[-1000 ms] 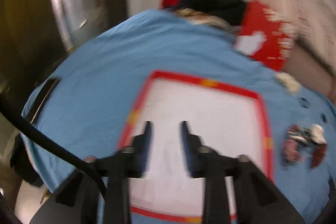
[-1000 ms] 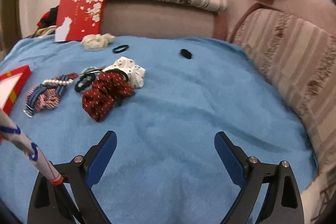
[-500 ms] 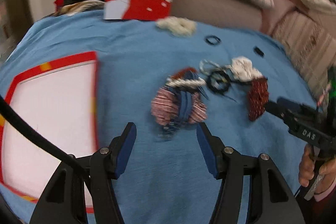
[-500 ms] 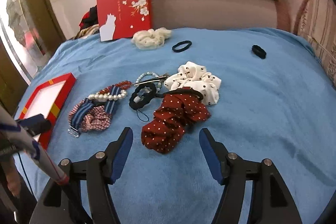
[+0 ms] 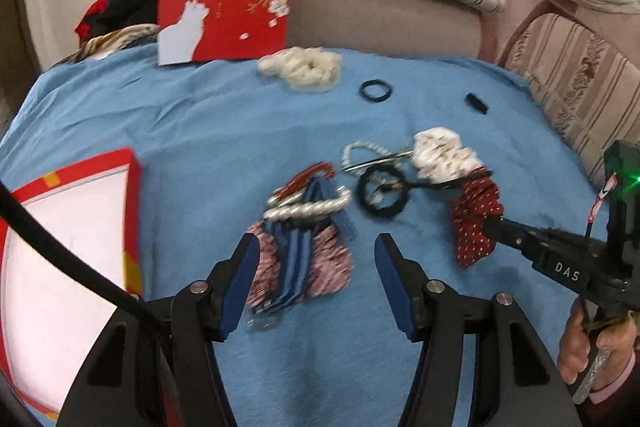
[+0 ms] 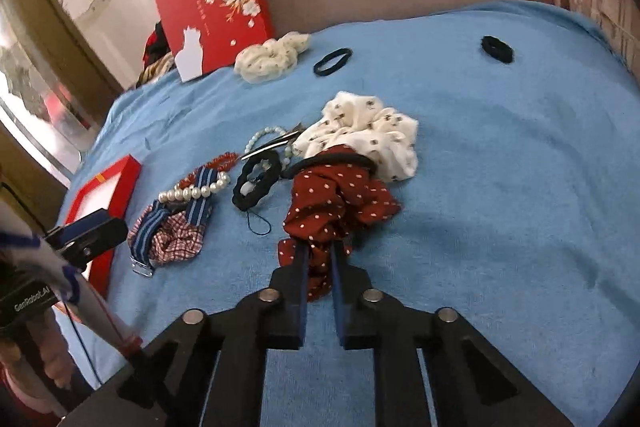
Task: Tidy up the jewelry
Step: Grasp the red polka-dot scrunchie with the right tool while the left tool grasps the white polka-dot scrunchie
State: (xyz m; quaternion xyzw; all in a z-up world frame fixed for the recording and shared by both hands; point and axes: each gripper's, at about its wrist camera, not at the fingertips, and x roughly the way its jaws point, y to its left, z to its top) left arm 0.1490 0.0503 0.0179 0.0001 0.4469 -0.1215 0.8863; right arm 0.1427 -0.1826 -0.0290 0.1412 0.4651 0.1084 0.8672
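Right wrist view shows the right gripper (image 6: 318,255) with its fingers pinching the near edge of the red dotted scrunchie (image 6: 340,203), which lies on the blue cloth at 12 o'clock from them. It looks light, soft and floppy; a bunched fold is the sensible hold. The left gripper (image 5: 316,255) hovers, fingers spread, over the plaid scrunchie (image 5: 300,263).

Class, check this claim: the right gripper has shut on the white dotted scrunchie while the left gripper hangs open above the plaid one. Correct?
Not quite. The right gripper is shut on the red dotted scrunchie, as the right wrist view shows. The left gripper does hang open above the plaid scrunchie.
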